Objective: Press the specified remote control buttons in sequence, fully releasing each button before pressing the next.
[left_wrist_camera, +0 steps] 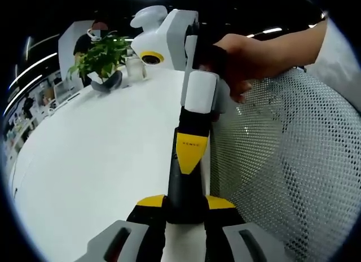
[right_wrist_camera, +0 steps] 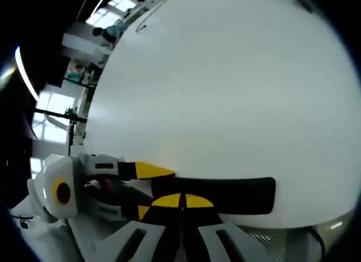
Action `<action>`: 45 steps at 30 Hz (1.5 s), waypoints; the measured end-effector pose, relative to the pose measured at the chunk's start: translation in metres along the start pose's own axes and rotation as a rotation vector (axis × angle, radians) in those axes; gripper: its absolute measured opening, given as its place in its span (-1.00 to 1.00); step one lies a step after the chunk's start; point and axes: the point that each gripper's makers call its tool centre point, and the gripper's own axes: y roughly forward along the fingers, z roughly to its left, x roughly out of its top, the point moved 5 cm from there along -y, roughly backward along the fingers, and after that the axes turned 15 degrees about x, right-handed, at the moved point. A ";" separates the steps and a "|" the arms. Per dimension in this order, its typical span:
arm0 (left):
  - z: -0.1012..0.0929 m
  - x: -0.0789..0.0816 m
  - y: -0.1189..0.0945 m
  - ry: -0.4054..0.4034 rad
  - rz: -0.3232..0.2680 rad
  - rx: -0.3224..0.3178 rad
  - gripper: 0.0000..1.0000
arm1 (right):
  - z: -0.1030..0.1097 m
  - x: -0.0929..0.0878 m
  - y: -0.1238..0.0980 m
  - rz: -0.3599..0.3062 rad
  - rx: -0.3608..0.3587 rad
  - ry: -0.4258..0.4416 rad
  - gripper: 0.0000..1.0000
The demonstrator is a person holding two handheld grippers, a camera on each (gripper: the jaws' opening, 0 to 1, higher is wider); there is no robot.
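A slim black remote control (left_wrist_camera: 184, 186) runs away from me between the yellow-tipped jaws of my left gripper (left_wrist_camera: 185, 204), which is shut on its near end. My right gripper (left_wrist_camera: 188, 159), held by a hand (left_wrist_camera: 248, 61), comes down from the top with its yellow tips together, resting on the remote's upper face. In the right gripper view the remote (right_wrist_camera: 237, 194) lies crosswise over the white table (right_wrist_camera: 225, 92). My right gripper (right_wrist_camera: 182, 201) is shut with its tips against the remote. The left gripper (right_wrist_camera: 158, 190) clamps the remote's left end.
The white table (left_wrist_camera: 96, 149) stretches off to the left. At its far end stand a potted green plant (left_wrist_camera: 104, 56) and a clear glass (left_wrist_camera: 135, 67), with a person (left_wrist_camera: 93, 36) behind. A white mesh chair back (left_wrist_camera: 293, 160) lies on the right.
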 end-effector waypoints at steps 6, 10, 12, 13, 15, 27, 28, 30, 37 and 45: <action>0.000 0.000 0.000 -0.009 -0.002 0.004 -0.51 | 0.000 0.001 0.000 -0.011 -0.015 -0.013 -1.00; 0.001 0.000 0.000 -0.013 -0.003 -0.004 -0.52 | 0.000 0.002 0.000 -0.035 -0.019 0.003 -1.00; 0.001 0.000 0.000 -0.009 -0.003 -0.008 -0.52 | 0.001 0.003 0.001 -0.025 -0.028 -0.005 -1.00; 0.001 0.000 0.000 -0.013 -0.003 -0.008 -0.52 | 0.001 0.003 0.001 -0.025 -0.032 -0.008 -1.00; 0.002 0.000 0.000 -0.010 -0.003 -0.006 -0.52 | 0.002 0.003 0.001 -0.027 -0.040 -0.019 -1.00; 0.001 0.002 0.001 -0.016 0.023 0.008 -0.51 | 0.001 0.003 0.000 -0.026 -0.018 -0.023 -1.00; 0.001 0.002 0.001 -0.017 0.026 0.009 -0.51 | 0.000 0.003 0.000 -0.026 -0.016 -0.020 -1.00; 0.001 0.002 0.001 -0.016 0.027 0.012 -0.51 | 0.000 0.003 0.000 -0.027 -0.014 -0.016 -1.00; 0.001 0.002 0.001 -0.013 0.016 0.013 -0.51 | 0.002 0.004 -0.001 -0.026 -0.035 -0.039 -1.00; 0.000 0.004 0.003 -0.014 0.015 0.018 -0.51 | 0.010 0.016 -0.019 -0.158 -0.049 -0.119 -1.00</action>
